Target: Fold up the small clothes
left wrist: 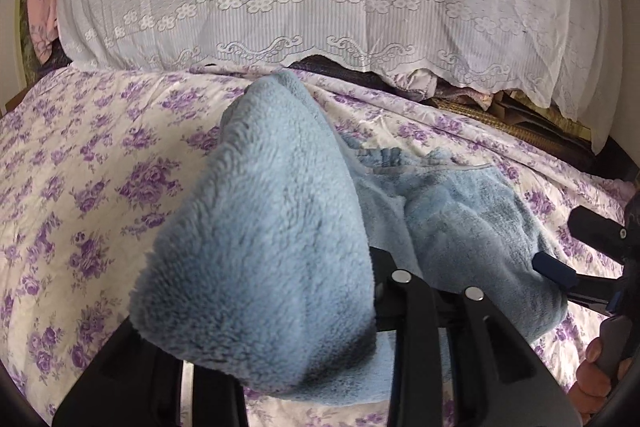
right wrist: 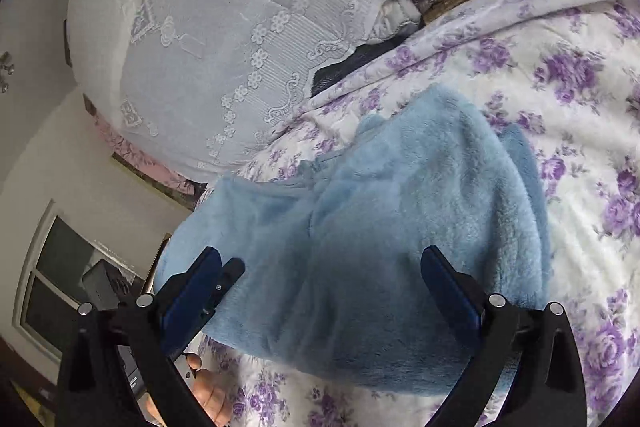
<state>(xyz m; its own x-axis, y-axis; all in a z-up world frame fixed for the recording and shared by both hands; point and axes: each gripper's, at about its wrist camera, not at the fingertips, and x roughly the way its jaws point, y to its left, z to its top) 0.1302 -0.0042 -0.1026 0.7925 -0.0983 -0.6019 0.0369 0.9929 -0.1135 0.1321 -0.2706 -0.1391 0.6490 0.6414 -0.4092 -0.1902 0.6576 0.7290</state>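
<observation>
Blue fleece garment [left wrist: 256,251] pinched in left fingers [left wrist: 360,307]; right fingers [right wrist: 444,291] spread wide, empty.

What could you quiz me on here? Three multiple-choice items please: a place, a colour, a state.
1. Where does the blue fleece garment lie?
A. In a basket
B. On a flowered bedsheet
C. On a bare wooden floor

2. What colour are the sheet's flowers?
A. Red
B. Yellow
C. Purple

3. How do the right tongs stand?
A. Open wide
B. Shut flat together
C. Clamped on a cup

Answers:
1 B: the blue fleece garment is on the flowered bedsheet.
2 C: the printed roses are purple.
3 A: the right tongs stand far apart, with fleece between them.
</observation>
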